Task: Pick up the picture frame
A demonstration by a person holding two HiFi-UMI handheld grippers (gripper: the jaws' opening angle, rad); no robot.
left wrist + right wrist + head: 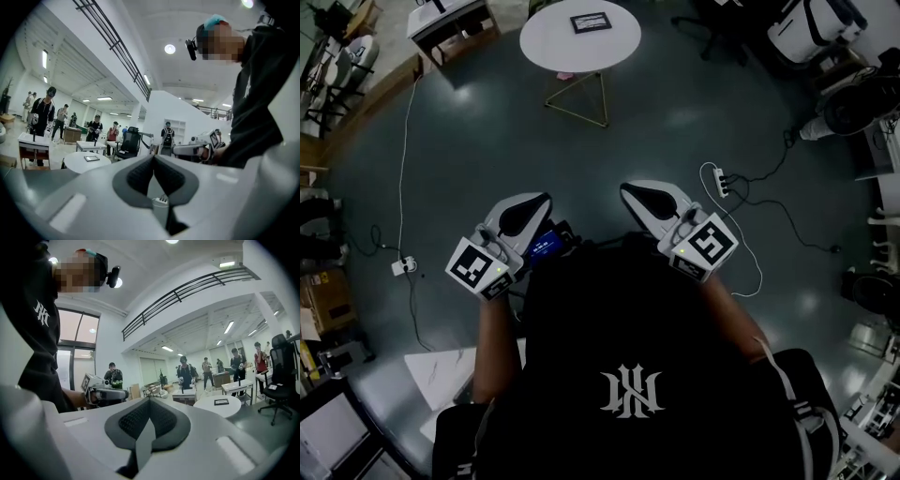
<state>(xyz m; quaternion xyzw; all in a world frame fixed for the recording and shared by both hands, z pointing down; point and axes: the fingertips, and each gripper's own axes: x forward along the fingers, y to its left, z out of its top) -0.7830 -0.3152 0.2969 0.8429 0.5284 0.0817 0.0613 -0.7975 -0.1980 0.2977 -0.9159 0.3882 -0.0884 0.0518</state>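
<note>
Looking steeply down over a black top [628, 375] with a white emblem, onto a dark, glossy floor [675, 122]. Held out in front of the chest, side by side and apart: 2 white grippers, each with a cube of square black-and-white markers at the back.

Left gripper [542, 201] clenched, jaws pressed together, nothing between them. Right gripper [628, 192] likewise clenched and empty. Both pointing roughly level, toward a round white desk [544, 52] far ahead at the top of the head view.

Lying flat near the middle of that desk: the picture frame [590, 22], small, dark-edged, rectangular, well apart from both grippers and untouched. Under the desk, thin yellowish wire legs [578, 98]. On the floor to the right, between the grippers and the desk: a white power strip [721, 180].

Seen along the left gripper's jaws: the round desk and frame low at left, with several people [44, 110] standing in a bright white hall behind. Seen along the right gripper's jaws: the same desk and frame at right, near a black office chair [281, 376].
</note>
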